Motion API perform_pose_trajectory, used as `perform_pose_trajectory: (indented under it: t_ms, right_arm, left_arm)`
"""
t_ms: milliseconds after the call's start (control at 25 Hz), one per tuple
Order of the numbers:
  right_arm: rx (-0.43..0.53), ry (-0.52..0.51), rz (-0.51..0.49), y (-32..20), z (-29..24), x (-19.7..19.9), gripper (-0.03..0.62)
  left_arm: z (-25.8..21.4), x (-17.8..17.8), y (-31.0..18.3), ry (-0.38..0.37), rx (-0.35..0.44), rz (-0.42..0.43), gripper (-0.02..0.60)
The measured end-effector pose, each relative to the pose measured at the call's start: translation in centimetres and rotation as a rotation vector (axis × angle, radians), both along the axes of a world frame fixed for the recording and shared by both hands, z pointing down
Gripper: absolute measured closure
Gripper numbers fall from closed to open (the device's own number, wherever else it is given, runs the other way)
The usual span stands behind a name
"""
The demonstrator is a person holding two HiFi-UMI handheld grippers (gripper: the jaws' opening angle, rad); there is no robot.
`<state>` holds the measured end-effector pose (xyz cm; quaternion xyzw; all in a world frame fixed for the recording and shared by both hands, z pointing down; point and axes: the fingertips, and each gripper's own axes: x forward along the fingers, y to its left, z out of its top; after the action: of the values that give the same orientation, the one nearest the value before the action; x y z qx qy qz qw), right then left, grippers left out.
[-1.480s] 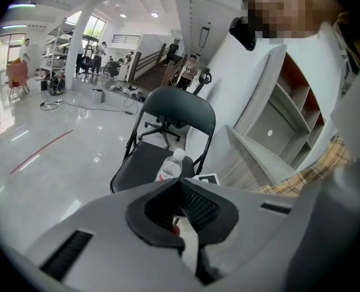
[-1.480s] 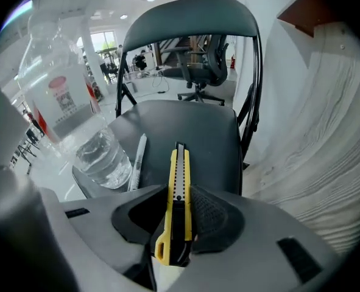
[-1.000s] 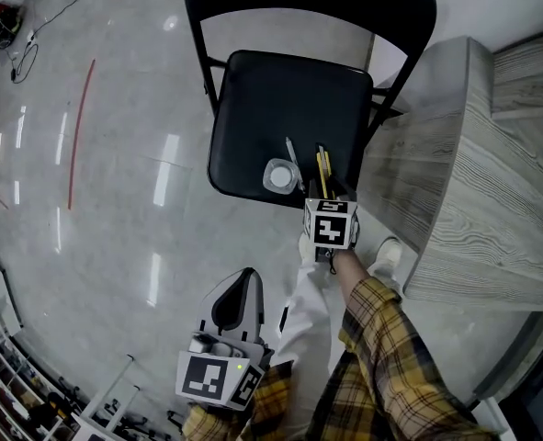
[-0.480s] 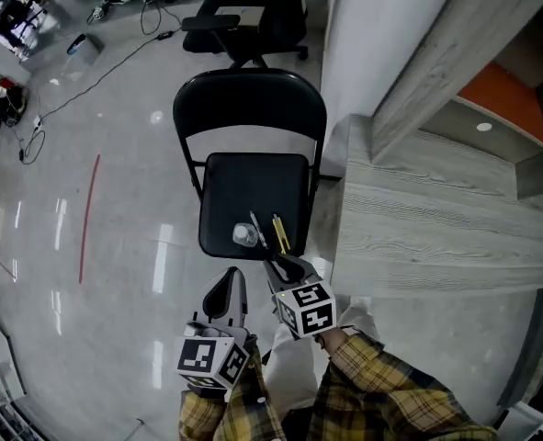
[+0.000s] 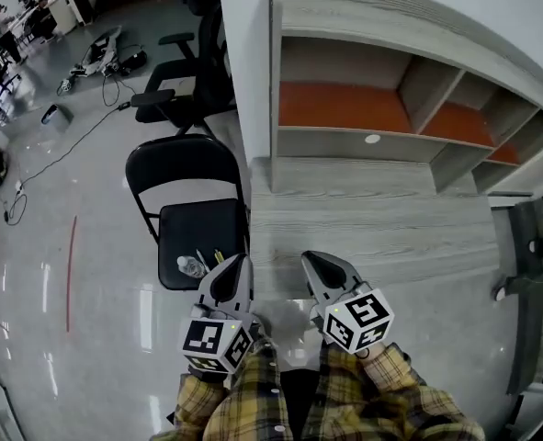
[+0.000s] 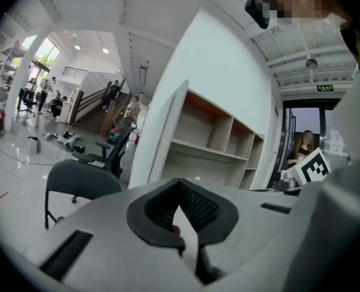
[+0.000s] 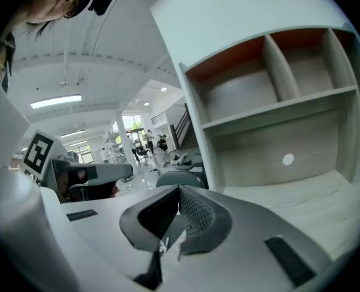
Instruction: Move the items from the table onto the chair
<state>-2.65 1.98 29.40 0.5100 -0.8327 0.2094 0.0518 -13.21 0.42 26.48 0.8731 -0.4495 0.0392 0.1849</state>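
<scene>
The black folding chair [image 5: 197, 232] stands left of the grey wooden table [image 5: 372, 228]. On its seat lie a small clear round container [image 5: 190, 265] and thin pen-like items [image 5: 218, 257]. My left gripper [image 5: 235, 265] is shut with nothing in it, held at the table's near left corner beside the chair. My right gripper [image 5: 315, 263] is also shut and holds nothing, hovering at the table's near edge. The left gripper view shows its jaws [image 6: 180, 184] closed, with the chair back [image 6: 76, 181] beyond. The right gripper view shows its closed jaws [image 7: 180, 193] over the table top [image 7: 301, 199].
A grey shelf unit with orange back panels [image 5: 381, 108] stands on the table's far side against a white wall. A black office chair [image 5: 184, 85] and cables lie on the glossy floor behind the folding chair. People stand far off in the hall.
The right gripper has drawn back from the chair seat, leaving the pens there, and its jaws have closed. The head view has swung from the chair up to the table and shelf.
</scene>
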Motion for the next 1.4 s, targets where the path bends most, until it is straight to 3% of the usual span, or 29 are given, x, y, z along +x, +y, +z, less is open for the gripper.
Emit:
perform_pose_trajectory:
  t_ms: [160,280,600,800,1400]
  right_arm:
    - [0.079,-0.001,0.121,2.9,-3.8,9.5,0.576]
    - [0.142,0.036,0.152,4.2,-5.9,14.8,0.576]
    - [0.189,0.116,0.153,6.7,-7.7,22.7,0.576]
    - [0.161,0.111,0.169,7.5,-6.7,24.4,0.576]
    - [0.114,0.097,0.205,5.9,-5.6,24.7,0.577]
  left_arm:
    - [-2.6,7.9,1.7,-0.009,0.054,0.079,0.578]
    - [-4.0,13.4,2.4,-0.016,0.092,0.118,0.578]
    - [-4.2,23.6,5.0,-0.029,0.095,0.187,0.577]
    - [-3.8,25.2,5.9,-0.043,0.071,0.215,0.577]
    - [-3.7,24.7,3.8,-0.066,0.055,0.227,0.578]
